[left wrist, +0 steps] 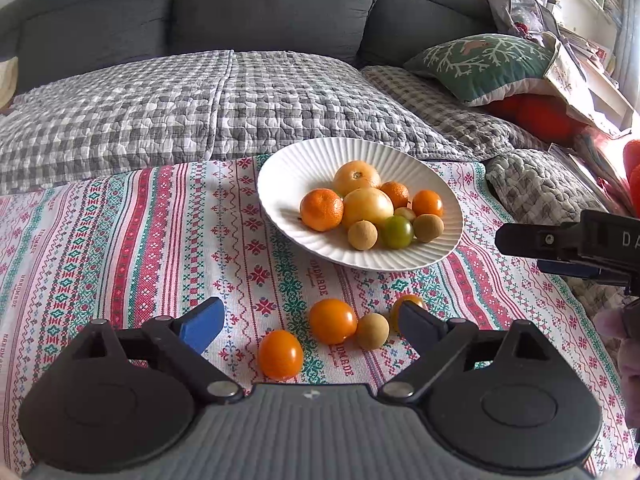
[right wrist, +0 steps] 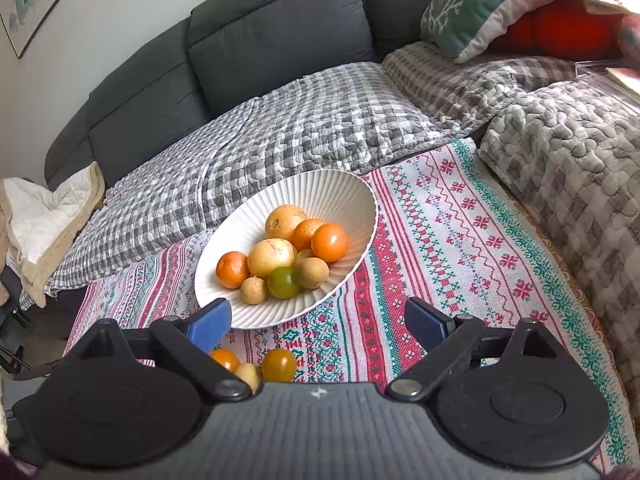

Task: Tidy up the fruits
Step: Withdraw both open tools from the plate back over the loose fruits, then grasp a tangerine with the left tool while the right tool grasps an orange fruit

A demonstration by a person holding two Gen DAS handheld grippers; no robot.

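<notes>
The left gripper (left wrist: 310, 320), black with blue pads, stands wide open and holds nothing; between and just beyond its fingers, loose on the cloth, lie a near orange cherry tomato (left wrist: 280, 355), a second orange cherry tomato (left wrist: 333, 321), a small tan round longan (left wrist: 372, 331) and a darker orange-green tomato (left wrist: 404, 304) half hidden behind the right pad. The right gripper (right wrist: 320, 326), of the same make, is also spread wide and empty; it points toward the near rim of a white ribbed ceramic bowl (right wrist: 348, 192); three of the loose fruits show at its lower left.

The bowl already holds two pale yellow-orange round fruits, two mandarins, an orange tomato, a green tomato (left wrist: 397, 232) and some longans, all touching in a heap.

Handling, as a judgement: the tomatoes look light, smooth and thin-skinned, so they would likely slip or bruise under a hard squeeze; take each across its widest middle with a gentle close; the longan seems firmer and rougher, but small and apt to roll; the woven cloth should slow any rolling.

The surface is a white tablecloth (left wrist: 120, 240) with red and green cross-stitch bands; behind it a grey checked quilt (left wrist: 160, 112) covers a dark grey sofa (left wrist: 272, 8); a green cushion with a white branch pattern (left wrist: 480, 64) sits to the right, with shelves beyond; the right view shows framed pictures on a pale wall.
</notes>
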